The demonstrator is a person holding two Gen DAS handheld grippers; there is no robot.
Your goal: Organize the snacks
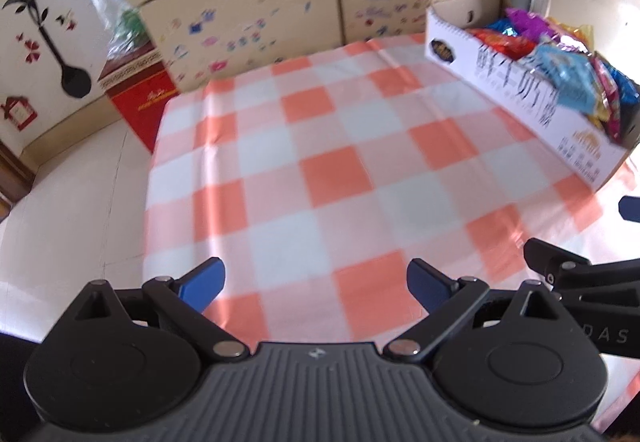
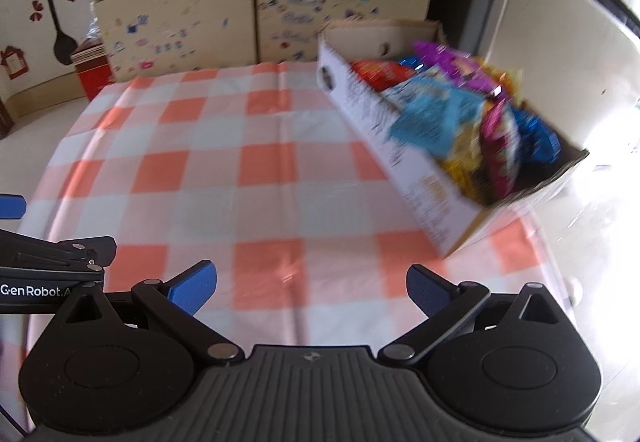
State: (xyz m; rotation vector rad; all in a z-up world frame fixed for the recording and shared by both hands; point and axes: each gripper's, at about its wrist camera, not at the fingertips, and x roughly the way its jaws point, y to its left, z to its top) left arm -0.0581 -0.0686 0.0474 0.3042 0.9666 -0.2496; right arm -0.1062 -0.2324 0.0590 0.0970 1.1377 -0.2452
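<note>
Both claws wide, holding nothing: left claw [image 1: 316, 284], right claw [image 2: 312, 286]; "GenRobot.A" lettering [image 2: 34, 291] readable.

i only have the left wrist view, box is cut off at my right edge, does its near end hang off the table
Observer: In the right wrist view the box has its near corner reaching the cloth's edge; whether it overhangs is unclear.
Operator: right tool holding anything
Observer: No, the right tool is open and holds nothing, above the checked cloth.
Operator: anything dark blue in the box
Observer: Yes, a dark blue packet sits toward the near end, beside a magenta one.
</note>
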